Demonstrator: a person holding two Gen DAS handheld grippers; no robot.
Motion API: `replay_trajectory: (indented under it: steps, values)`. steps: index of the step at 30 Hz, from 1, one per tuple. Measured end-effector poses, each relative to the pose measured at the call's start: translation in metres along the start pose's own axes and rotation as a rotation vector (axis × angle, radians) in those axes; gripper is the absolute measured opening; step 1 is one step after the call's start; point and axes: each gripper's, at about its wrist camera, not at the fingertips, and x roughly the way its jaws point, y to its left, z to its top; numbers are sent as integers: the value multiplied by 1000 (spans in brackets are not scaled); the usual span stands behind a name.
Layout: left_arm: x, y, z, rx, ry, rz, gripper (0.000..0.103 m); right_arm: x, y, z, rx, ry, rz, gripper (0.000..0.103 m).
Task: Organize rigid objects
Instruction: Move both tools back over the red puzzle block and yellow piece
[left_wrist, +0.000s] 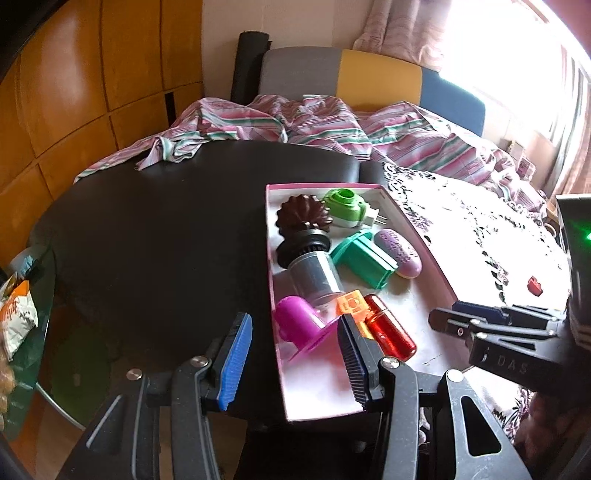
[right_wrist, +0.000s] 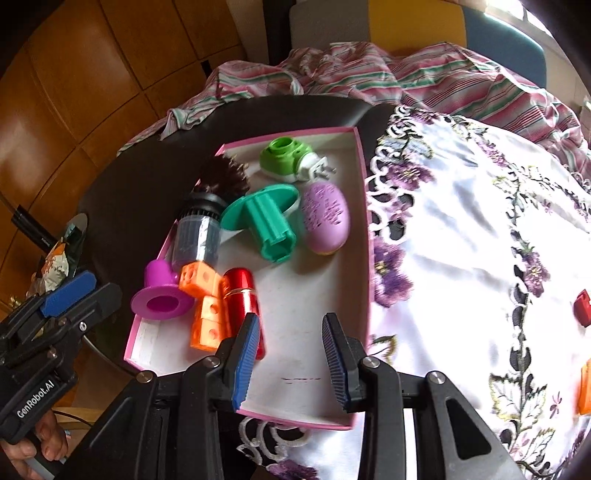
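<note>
A pink box (right_wrist: 306, 295) with a white floor lies on the table and holds several rigid things: a red shiny cylinder (right_wrist: 240, 295), an orange cube block (right_wrist: 205, 314), a magenta flanged piece (right_wrist: 160, 295), a teal flanged piece (right_wrist: 269, 225), a purple oval case (right_wrist: 325, 218), a green plug-in device (right_wrist: 284, 155) and a clear jar (right_wrist: 195, 236). My right gripper (right_wrist: 291, 363) hovers open over the box's bare near end, the red cylinder just left of it. My left gripper (left_wrist: 295, 363) is open above the box's left wall (left_wrist: 271, 266), with nothing gripped.
A small red piece (right_wrist: 583, 308) and an orange piece (right_wrist: 585, 387) lie on the embroidered white cloth (right_wrist: 461, 258) right of the box. Striped bedding (left_wrist: 314, 125) bunches behind the black tabletop (left_wrist: 166, 240). A snack bag (left_wrist: 16, 321) sits low at the left.
</note>
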Motion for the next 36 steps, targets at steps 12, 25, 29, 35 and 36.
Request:
replay_trajectory:
  steps: [12, 25, 29, 35, 36]
  values:
    - [0, -43, 14, 97, -20, -66, 49, -26, -58, 7, 70, -31, -97, 35]
    - [6, -111, 30, 227, -21, -174, 49, -77, -197, -2, 330, -72, -303, 35]
    - [11, -133, 31, 263, -13, -201, 49, -91, -251, -17, 475, -107, -395, 35]
    - [22, -164, 34, 314, 14, -228, 49, -110, -316, -56, 783, -161, -415, 35]
    - [25, -168, 34, 317, 22, -234, 49, -115, -322, -59, 814, -182, -410, 35]
